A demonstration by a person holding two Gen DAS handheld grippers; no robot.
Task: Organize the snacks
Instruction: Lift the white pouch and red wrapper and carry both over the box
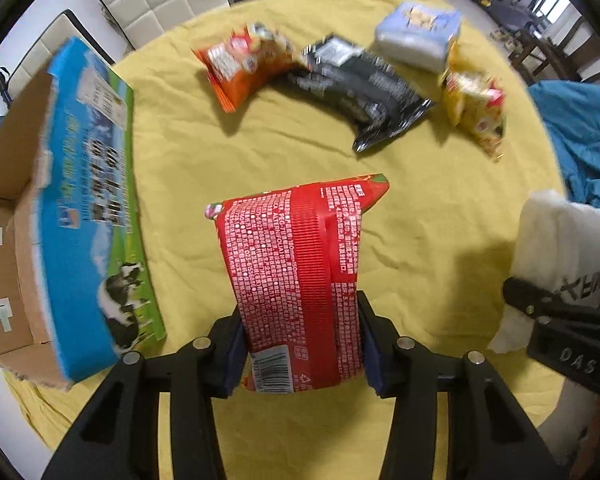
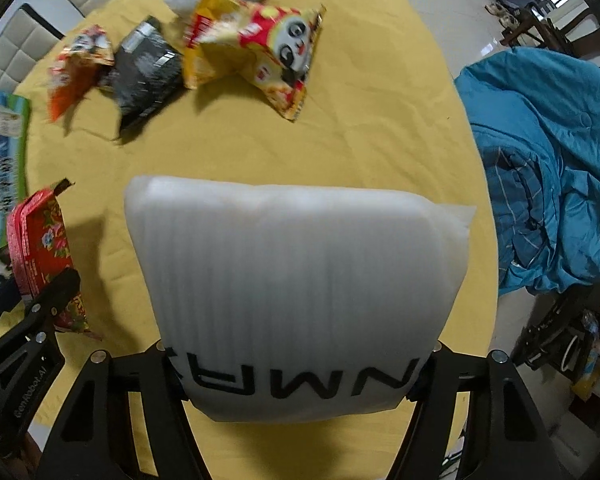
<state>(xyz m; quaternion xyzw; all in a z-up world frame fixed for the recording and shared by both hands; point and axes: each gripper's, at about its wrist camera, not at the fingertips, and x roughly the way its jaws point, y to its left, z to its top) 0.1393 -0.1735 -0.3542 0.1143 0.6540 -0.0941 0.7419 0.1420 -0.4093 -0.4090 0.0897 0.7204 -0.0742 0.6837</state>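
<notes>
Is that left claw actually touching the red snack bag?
Touching. In the left wrist view, the left claw has both pads pressed against the sides of the red snack bag, holding it above the yellow cloth.

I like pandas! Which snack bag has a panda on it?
The yellow bag lying on the table, beside the black bag. The other bags show no panda.

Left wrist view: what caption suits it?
Left tool grips a red snack bag beside an open cow-print box.
</notes>
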